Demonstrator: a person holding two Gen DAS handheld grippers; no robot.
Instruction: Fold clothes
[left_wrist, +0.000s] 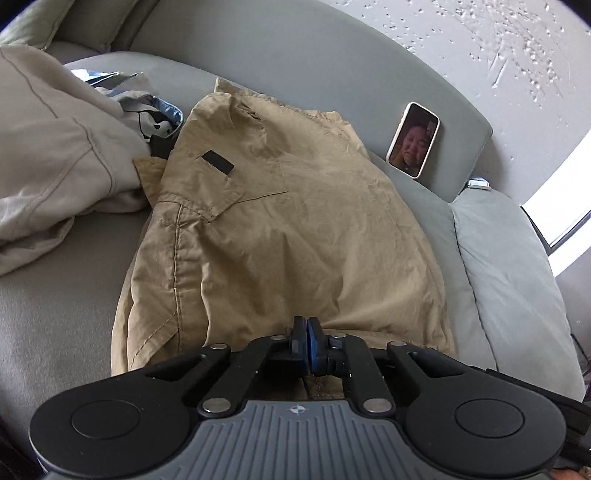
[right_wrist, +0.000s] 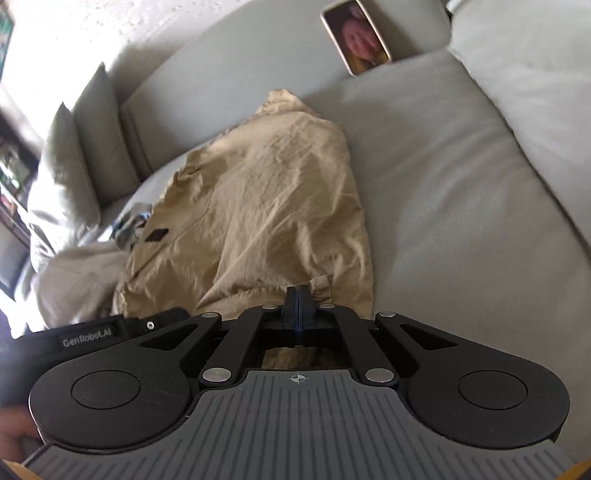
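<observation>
Tan trousers (left_wrist: 280, 221) lay spread on grey sofa (left_wrist: 55, 325), beside beige garment (left_wrist: 48, 155). Left gripper (left_wrist: 306, 326) jaws nearly closed at near hem; fabric pinch unclear. Right gripper (right_wrist: 297, 295) jaws fully closed at hem; hold unclear. Phone (left_wrist: 412, 139) leaned on backrest.

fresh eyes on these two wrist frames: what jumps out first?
A rumpled tan garment sprawls across the middle of the grey sofa, with both the left gripper and the right gripper shut at its near edge. A phone with a lit screen leans against the sofa back behind it. To the left in the left wrist view sits a pile of pale beige clothing.
</observation>
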